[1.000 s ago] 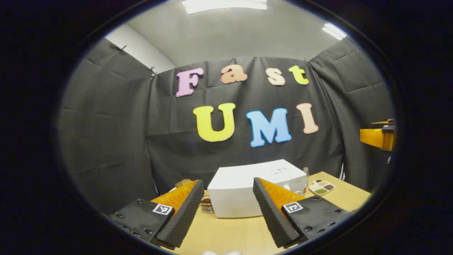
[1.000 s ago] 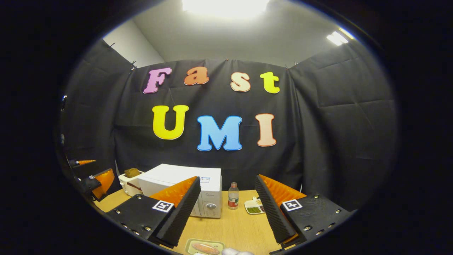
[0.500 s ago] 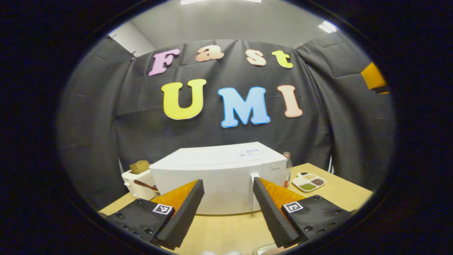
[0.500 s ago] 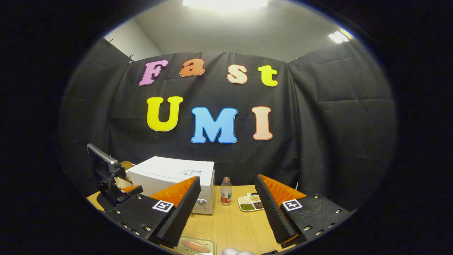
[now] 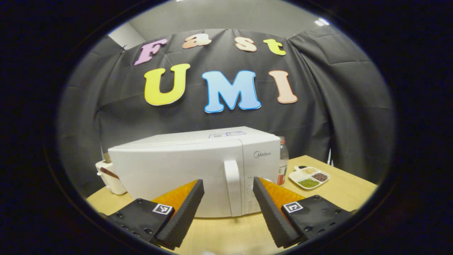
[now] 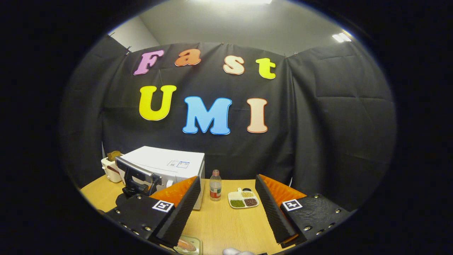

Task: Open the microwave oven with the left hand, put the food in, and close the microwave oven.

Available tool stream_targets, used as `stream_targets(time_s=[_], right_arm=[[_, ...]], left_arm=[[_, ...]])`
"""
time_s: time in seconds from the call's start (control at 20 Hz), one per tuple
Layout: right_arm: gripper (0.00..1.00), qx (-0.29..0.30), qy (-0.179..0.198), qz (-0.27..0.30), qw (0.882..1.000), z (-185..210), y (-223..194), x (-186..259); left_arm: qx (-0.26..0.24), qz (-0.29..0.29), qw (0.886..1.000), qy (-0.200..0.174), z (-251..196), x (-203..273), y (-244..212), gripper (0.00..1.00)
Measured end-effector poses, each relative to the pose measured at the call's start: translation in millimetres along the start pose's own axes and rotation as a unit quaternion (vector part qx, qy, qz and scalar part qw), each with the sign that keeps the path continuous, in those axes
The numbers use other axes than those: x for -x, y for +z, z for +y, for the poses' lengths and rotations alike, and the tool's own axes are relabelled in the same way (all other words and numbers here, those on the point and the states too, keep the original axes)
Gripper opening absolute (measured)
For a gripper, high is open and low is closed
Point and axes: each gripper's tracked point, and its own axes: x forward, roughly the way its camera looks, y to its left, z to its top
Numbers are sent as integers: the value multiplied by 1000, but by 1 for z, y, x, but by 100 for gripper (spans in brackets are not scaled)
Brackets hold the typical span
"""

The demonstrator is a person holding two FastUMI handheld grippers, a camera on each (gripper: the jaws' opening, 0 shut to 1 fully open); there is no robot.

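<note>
While the microwave (image 5: 198, 170) stands closed at the table's (image 5: 226, 235) back edge, the left gripper (image 5: 226, 209) (fingers spread wide, holding nothing) faces its handle (image 5: 233, 187).

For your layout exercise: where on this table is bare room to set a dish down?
Bare table lies in front of the bottle and divided dish. Crowded: the microwave, toaster and food tray.

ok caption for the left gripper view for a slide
Open left gripper lined up on the closed microwave's door handle, not yet gripping it.
</note>
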Motion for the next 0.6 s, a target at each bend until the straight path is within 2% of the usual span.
stream_targets(time_s=[0.05,0.2,0.25,0.3,0.4,0.45,0.5,0.55,0.6], right_arm=[[96,-1,3,3,1000,1,-4,-2],[96,12,8,10,1000,4,-12,-10],[96,15,10,13,1000,4,-14,-12],[96,15,13,14,1000,4,-15,-13],[96,15,13,16,1000,3,-17,-16],[96,15,14,17,1000,3,-18,-16],[96,16,15,16,1000,3,-17,-16],[96,18,16,16,1000,3,-19,-17],[96,20,17,16,1000,3,-20,-17]], left_arm=[[-3,2,1000,2,-1,-6,-4,97],[-5,6,1000,-1,-12,-26,-15,99],[1,0,1000,-3,-15,-30,-14,96],[7,0,1000,-3,-18,-33,-15,99],[18,3,1000,0,-18,-36,-20,99],[22,4,1000,1,-17,-38,-21,92],[27,8,1000,-3,-17,-39,-24,92],[31,10,999,-8,-18,-40,-27,83],[26,11,1000,3,-14,-40,-28,71]])
